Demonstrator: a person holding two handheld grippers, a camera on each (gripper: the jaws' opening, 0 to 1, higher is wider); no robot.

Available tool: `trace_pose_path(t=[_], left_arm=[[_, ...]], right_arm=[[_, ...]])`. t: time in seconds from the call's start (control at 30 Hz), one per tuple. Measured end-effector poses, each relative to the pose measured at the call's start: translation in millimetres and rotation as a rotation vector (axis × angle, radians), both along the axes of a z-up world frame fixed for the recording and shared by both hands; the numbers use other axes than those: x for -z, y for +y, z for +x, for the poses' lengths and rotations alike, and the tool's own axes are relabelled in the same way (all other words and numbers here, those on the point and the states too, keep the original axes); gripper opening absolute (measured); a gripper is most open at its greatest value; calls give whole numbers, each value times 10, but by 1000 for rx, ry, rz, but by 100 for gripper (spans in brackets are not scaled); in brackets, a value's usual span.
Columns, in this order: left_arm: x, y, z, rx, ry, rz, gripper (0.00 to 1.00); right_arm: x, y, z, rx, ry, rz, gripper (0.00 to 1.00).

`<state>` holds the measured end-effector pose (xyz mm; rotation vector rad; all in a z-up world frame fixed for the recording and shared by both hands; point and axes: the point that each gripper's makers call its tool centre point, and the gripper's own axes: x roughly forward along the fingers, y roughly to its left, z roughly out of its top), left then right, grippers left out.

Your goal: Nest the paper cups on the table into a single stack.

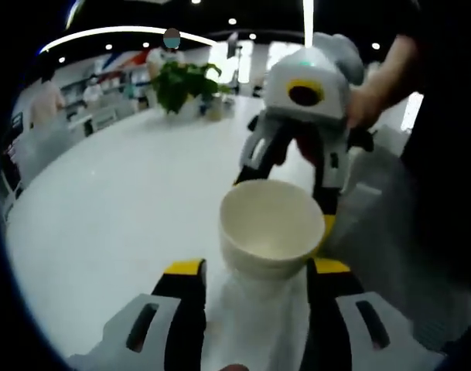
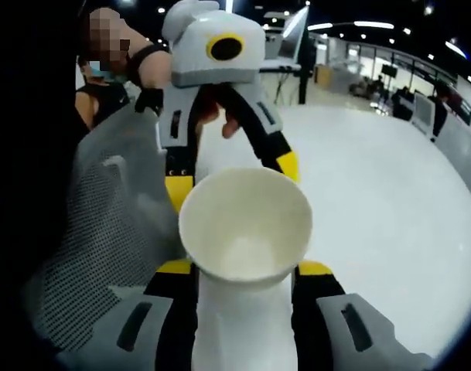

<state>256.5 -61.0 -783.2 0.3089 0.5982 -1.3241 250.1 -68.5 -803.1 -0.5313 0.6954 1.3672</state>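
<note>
1. Left gripper point(image 1: 254, 267), grey body with yellow-and-black jaws: its jaws are closing narrowly around a stack of white paper cups point(image 1: 271, 224), whose open mouth is facing the left gripper view.
2. Right gripper point(image 2: 247, 267), same build: its jaws are clamping the sides of a white paper cup column point(image 2: 245, 224) in the right gripper view, rim uppermost.
3. Both grippers are facing each other above the round white table point(image 1: 104, 216), near its edge closest to the person.
4. A potted green plant point(image 1: 182, 83) is standing at the table's far edge.
</note>
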Motion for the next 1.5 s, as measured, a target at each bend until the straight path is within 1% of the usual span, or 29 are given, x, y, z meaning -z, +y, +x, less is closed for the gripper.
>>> trace_pose_path(t=[0.07,0.23,0.37,0.53,0.63,0.7,0.9,1.13,1.33,1.5], left_arm=[[-2,-28,-29,20,2,-4,43],[10,-38,-22,19,12,2,43],[7,-39,-3,25,15,6,41],[-36,-33,45,27,15,9,41],[-110,-44,122,25,9,4,41],[-160,-57,187,30,-8,1,41],[-268,-101,434,54,-32,4,41],[-338,-81,795,67,-60,30,41],[-389,-46,1108,71,-83,42,41],[-382,-20,1312,82,-92,61,41]], right_arm=[[-3,6,13,2,1,5,44],[-6,13,14,-5,-3,7,43],[-19,10,28,5,-8,6,42],[-102,8,92,6,-26,17,42],[-195,-3,185,4,-54,18,41],[-249,-16,256,5,-72,22,41],[-339,-50,470,21,-86,26,42],[-450,-30,877,28,-144,29,41],[-485,-4,1173,36,-160,47,41],[-458,31,1378,40,-159,56,41]])
